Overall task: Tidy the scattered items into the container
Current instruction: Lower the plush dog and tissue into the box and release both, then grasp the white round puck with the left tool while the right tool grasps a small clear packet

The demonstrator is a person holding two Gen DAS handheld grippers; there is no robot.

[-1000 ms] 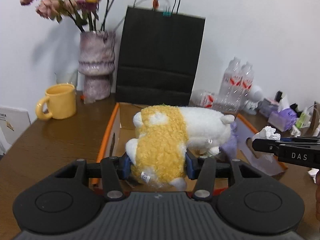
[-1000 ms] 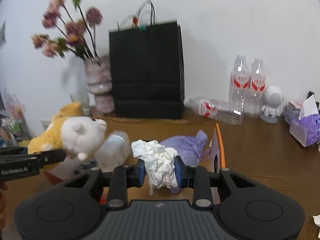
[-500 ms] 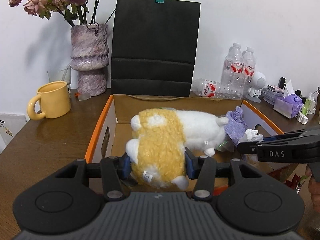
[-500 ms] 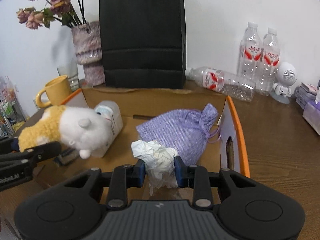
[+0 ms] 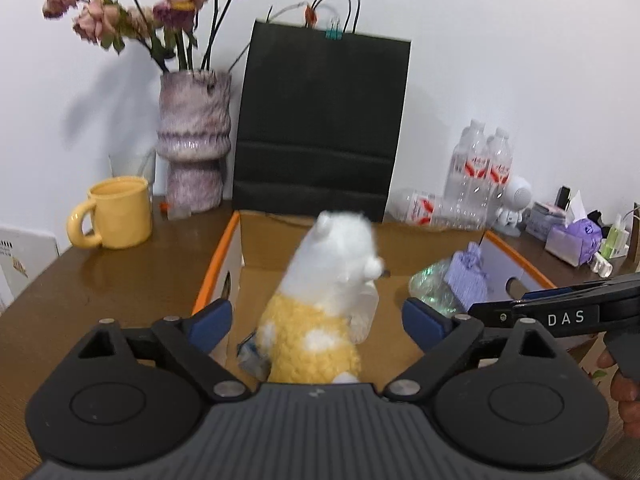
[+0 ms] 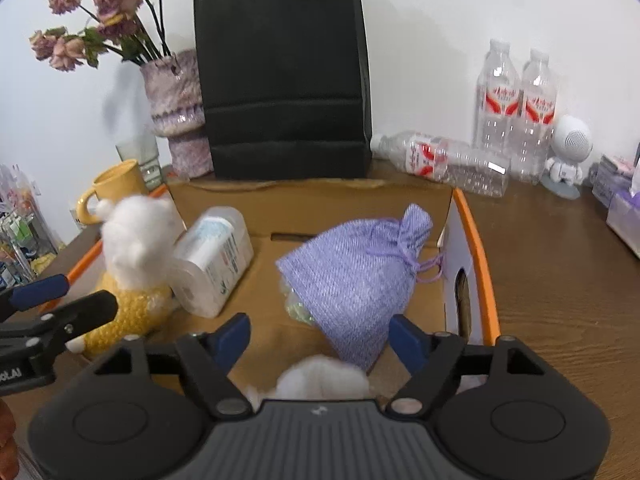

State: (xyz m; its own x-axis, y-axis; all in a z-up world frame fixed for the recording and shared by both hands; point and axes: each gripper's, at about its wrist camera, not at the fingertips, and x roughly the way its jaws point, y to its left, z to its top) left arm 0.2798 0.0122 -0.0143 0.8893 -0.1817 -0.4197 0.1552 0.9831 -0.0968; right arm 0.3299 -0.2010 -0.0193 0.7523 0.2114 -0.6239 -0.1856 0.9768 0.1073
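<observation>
The orange-rimmed cardboard box (image 5: 216,276) (image 6: 476,240) lies in front of both grippers. My left gripper (image 5: 318,318) has its jaws opening wide; the yellow and white plush toy (image 5: 324,292) (image 6: 132,256) sits blurred in the box between them, free of the pads. My right gripper (image 6: 320,340) is opening too, and the crumpled white tissue (image 6: 320,374) lies low at its base, touching neither pad. A purple drawstring pouch (image 6: 360,272) (image 5: 466,276) and a clear plastic tub (image 6: 214,264) rest inside the box.
Behind the box stand a black paper bag (image 5: 320,120), a vase of dried flowers (image 5: 194,140), a yellow mug (image 5: 116,212) and water bottles (image 6: 516,108), one lying flat. A purple tissue pack (image 5: 572,236) and small items crowd the right of the wooden table.
Both grippers let go. The plush toy left the left jaws and tipped head-up into the box; the tissue slipped down out of the right jaws. The right gripper came lower over the box.
</observation>
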